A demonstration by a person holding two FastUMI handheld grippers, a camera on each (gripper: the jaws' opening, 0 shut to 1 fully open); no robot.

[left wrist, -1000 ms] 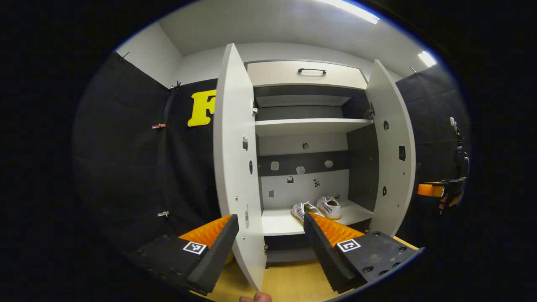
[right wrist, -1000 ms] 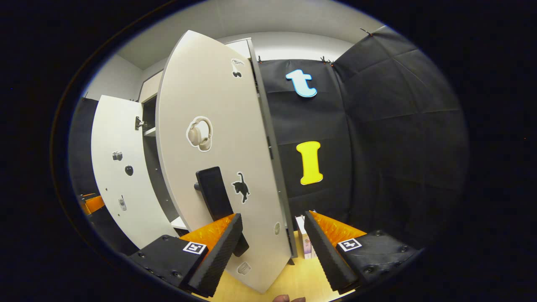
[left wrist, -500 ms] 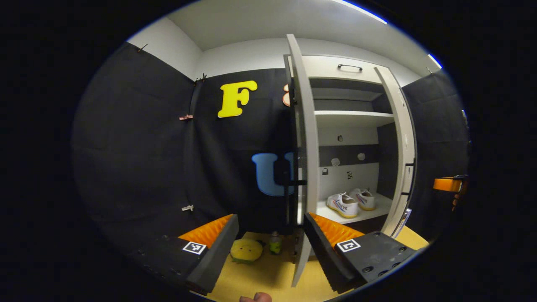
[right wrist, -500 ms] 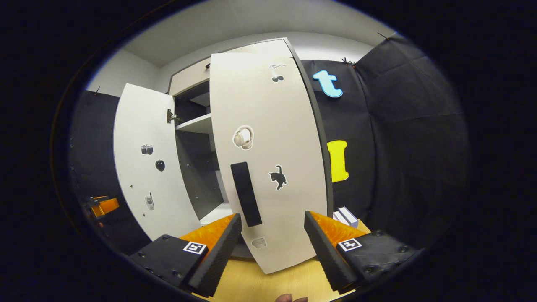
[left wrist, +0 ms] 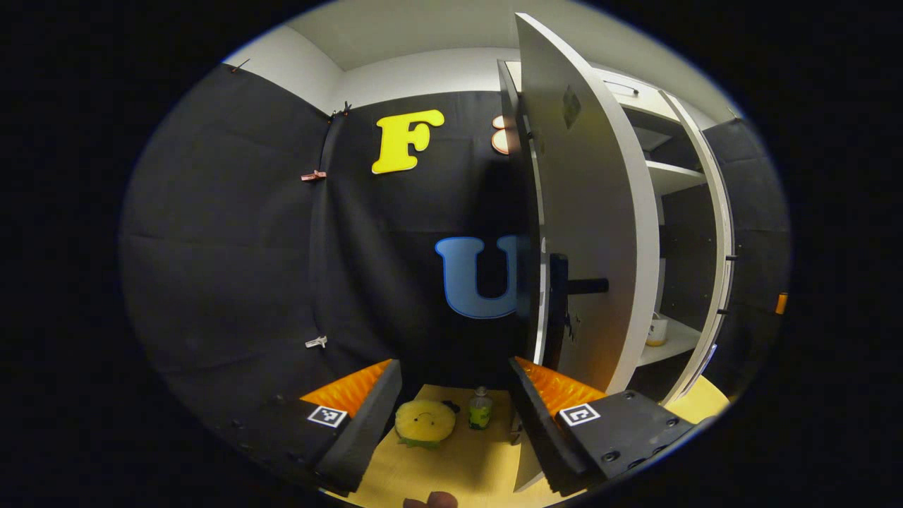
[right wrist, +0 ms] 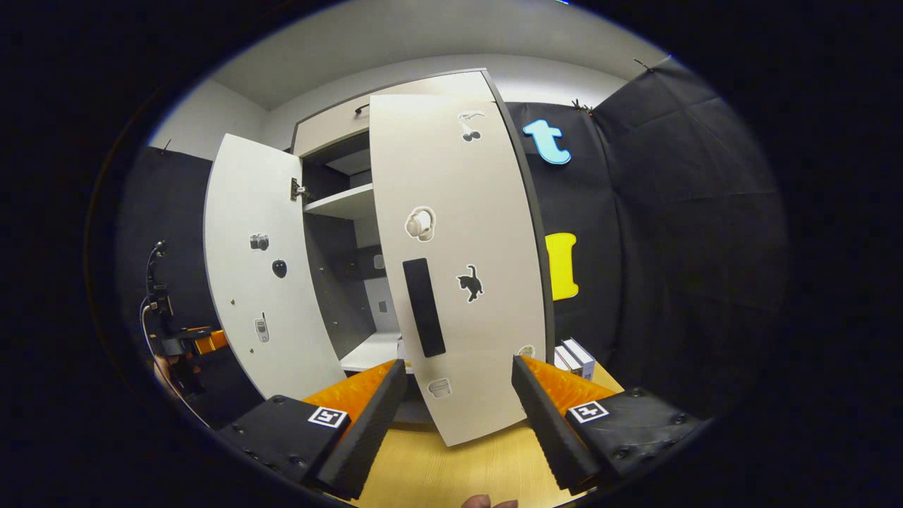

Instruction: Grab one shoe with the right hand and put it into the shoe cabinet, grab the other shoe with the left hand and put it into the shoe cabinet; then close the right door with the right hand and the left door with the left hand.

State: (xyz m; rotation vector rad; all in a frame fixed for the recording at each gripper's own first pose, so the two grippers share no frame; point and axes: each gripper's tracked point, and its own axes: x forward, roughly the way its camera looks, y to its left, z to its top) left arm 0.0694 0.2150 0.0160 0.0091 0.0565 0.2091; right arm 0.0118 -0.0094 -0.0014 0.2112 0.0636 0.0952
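Note:
The white shoe cabinet [right wrist: 338, 130] stands with both doors ajar. In the left gripper view the left door [left wrist: 600, 212] rises just right of my open left gripper [left wrist: 451, 384], outer face and black handle [left wrist: 575, 286] toward me. A white shoe [left wrist: 656, 330] peeps past it on the bottom shelf [left wrist: 674, 342]. In the right gripper view my open right gripper [right wrist: 458, 388] faces the right door [right wrist: 473, 212], its black handle [right wrist: 423, 307] just above the fingers. The left door [right wrist: 254, 282] and the left gripper [right wrist: 190, 342] show at the far left.
A yellow plush toy [left wrist: 423, 421] and a small bottle [left wrist: 481, 408] lie on the wooden floor [left wrist: 465, 458] between my left fingers. Books [right wrist: 578, 356] stand by the cabinet's right side. Black cloth walls close in on both sides.
My left gripper has swung left around the left door to its outer side, and the shoes slid almost out of sight. The right gripper turned to face the right door squarely.

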